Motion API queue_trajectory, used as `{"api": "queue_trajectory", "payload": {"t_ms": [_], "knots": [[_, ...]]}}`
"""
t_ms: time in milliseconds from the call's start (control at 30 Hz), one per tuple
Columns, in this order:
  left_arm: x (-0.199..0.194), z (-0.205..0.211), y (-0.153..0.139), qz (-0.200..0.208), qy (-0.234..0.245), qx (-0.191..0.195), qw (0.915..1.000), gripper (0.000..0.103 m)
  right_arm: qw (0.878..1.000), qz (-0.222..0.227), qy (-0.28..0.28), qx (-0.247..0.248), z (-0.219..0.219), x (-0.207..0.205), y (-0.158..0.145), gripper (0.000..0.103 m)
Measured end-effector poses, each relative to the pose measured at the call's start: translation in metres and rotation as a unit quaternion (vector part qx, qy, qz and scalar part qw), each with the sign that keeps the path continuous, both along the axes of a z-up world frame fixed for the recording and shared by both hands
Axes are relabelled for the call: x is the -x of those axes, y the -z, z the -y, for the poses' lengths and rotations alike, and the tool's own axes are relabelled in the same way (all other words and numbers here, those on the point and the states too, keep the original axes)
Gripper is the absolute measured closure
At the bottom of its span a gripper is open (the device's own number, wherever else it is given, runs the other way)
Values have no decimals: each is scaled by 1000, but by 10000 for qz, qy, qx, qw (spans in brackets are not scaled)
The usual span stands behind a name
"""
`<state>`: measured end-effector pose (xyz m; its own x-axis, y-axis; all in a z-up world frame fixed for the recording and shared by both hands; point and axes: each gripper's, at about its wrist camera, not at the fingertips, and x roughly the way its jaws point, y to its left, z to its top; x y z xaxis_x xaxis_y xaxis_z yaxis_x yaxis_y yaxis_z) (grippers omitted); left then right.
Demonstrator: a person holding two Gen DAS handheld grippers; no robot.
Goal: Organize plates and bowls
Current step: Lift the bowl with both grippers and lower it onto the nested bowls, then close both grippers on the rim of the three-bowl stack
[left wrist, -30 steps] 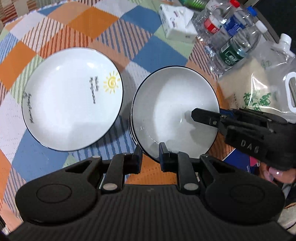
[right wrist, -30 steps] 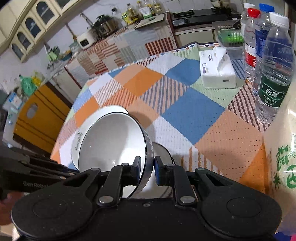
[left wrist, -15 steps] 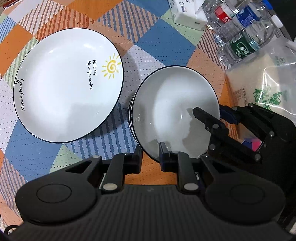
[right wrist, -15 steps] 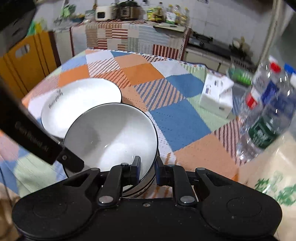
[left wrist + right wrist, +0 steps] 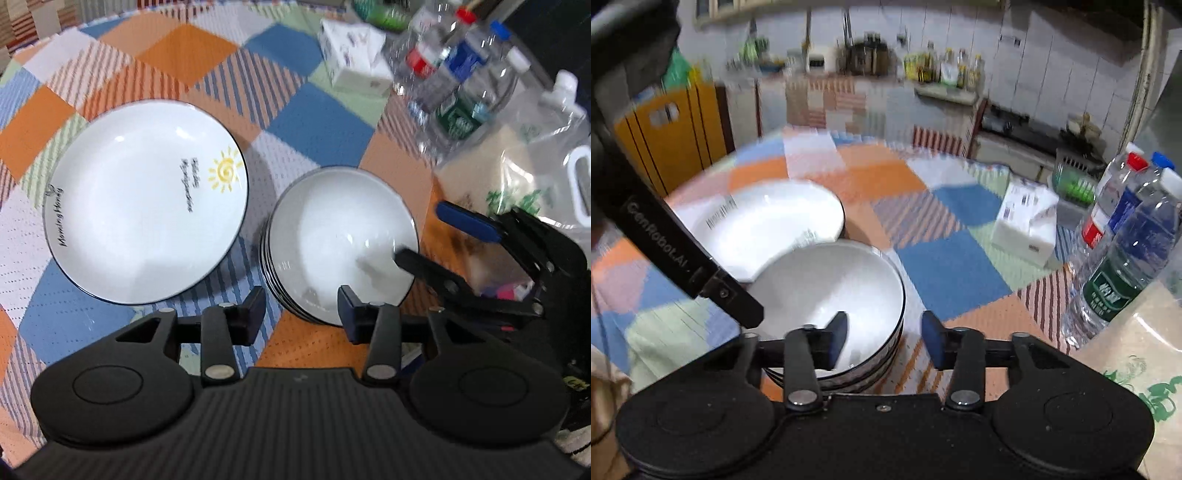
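A stack of white bowls with dark rims (image 5: 332, 236) rests on the checked tablecloth; it also shows in the right wrist view (image 5: 827, 291). A white plate with a sun drawing (image 5: 144, 221) lies to its left, and shows behind the bowls in the right wrist view (image 5: 764, 225). My left gripper (image 5: 301, 308) is open, jaws either side of the stack's near rim, holding nothing. My right gripper (image 5: 884, 338) is open at the stack's right rim; its fingers (image 5: 458, 221) straddle that rim in the left wrist view.
Water bottles (image 5: 458, 77) and a tissue box (image 5: 354, 59) stand at the back right. A rice bag (image 5: 524, 177) lies at the right edge. A kitchen counter (image 5: 923, 92) and a yellow cabinet (image 5: 676, 136) lie beyond the table.
Both grippers have opened and let go of the top bowl, which now rests on the stack. Both have drawn back a little.
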<state>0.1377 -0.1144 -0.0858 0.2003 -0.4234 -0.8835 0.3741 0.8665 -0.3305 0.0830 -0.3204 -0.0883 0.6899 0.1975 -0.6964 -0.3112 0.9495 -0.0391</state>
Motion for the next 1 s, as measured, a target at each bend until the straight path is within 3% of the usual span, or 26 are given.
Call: {"api": "queue_trajectory", "payload": {"t_ms": [33,167,367,467,567,833,933,967,1000], "knots": [[0,-3,-1,62,-48,54,10000,59,9999,103,-28,-78,3,5,-3,40],[5,-19,-2,436,-386,285,9979,50,9990,331,-128,-259,17,20,-2,38],[19,-21,13,969,-460,246,9939,47,9989,-129,-378,-256,24,31,22,33],[19,-21,20,910,-496,434,9937,42,9975,-195,-671,-67,16,39,30,27],[17,-18,30,804,-600,541,9935,41,9948,-177,-1003,25,4,42,41,10],[13,-8,61,366,-670,569,9955,41,9933,-279,-1119,12,-14,14,85,9],[14,-7,66,317,-657,636,9953,46,9937,-424,-1023,-153,-15,0,98,8],[15,-7,66,338,-604,724,9950,56,9939,-419,-985,-248,-14,-3,100,7],[15,-7,65,339,-579,793,9946,59,9945,-328,-949,-313,-13,-5,102,6]]}}
